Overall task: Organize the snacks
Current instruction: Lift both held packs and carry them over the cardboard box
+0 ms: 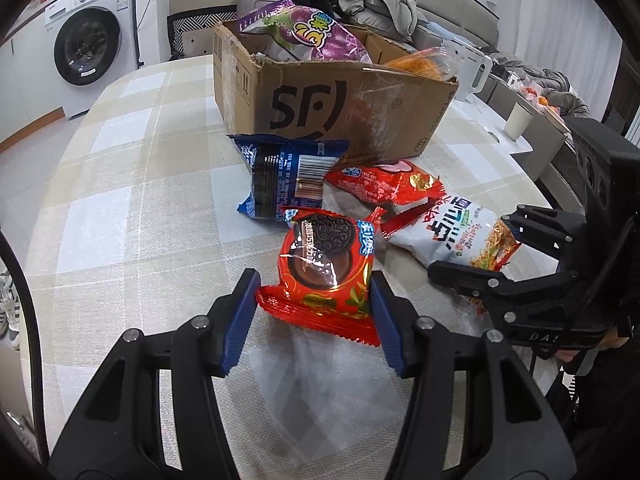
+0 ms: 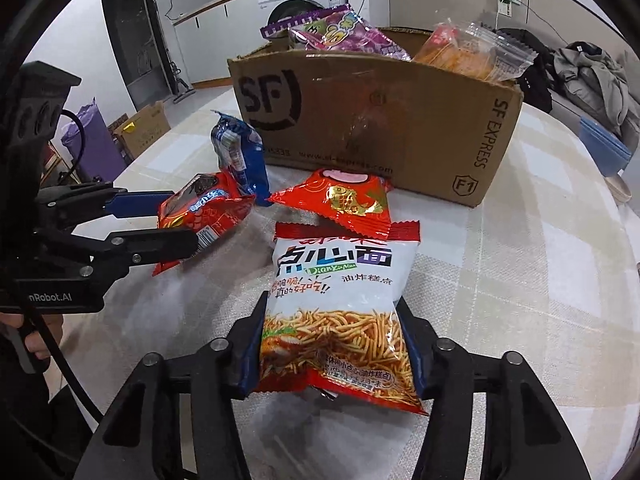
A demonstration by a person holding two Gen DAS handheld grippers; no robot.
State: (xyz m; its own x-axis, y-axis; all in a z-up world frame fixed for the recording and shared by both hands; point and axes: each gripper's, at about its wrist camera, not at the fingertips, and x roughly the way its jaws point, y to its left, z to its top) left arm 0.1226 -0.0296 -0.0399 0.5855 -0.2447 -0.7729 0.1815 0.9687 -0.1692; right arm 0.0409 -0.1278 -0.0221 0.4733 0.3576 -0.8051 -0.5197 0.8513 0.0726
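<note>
My left gripper [image 1: 314, 294] is shut on a red Oreo pack [image 1: 326, 268], its blue pads pressing both sides; the pack also shows in the right wrist view [image 2: 200, 210]. My right gripper [image 2: 332, 344] is shut on a white noodle-snack bag [image 2: 332, 320], which also shows in the left wrist view [image 1: 456, 236]. A blue Oreo pack [image 1: 286, 176] and a red fish-print pack [image 1: 386, 182] lie on the table before the cardboard SF box [image 1: 340, 108]. The box holds a purple bag [image 1: 316, 36] and an orange snack bag [image 2: 468, 54].
The table has a beige checked cloth [image 1: 140, 208]. A white kettle [image 1: 474, 76] and a paper cup [image 1: 518, 120] stand right of the box. A washing machine [image 1: 90, 40] stands far left. Clothes lie on a sofa [image 1: 384, 0] behind.
</note>
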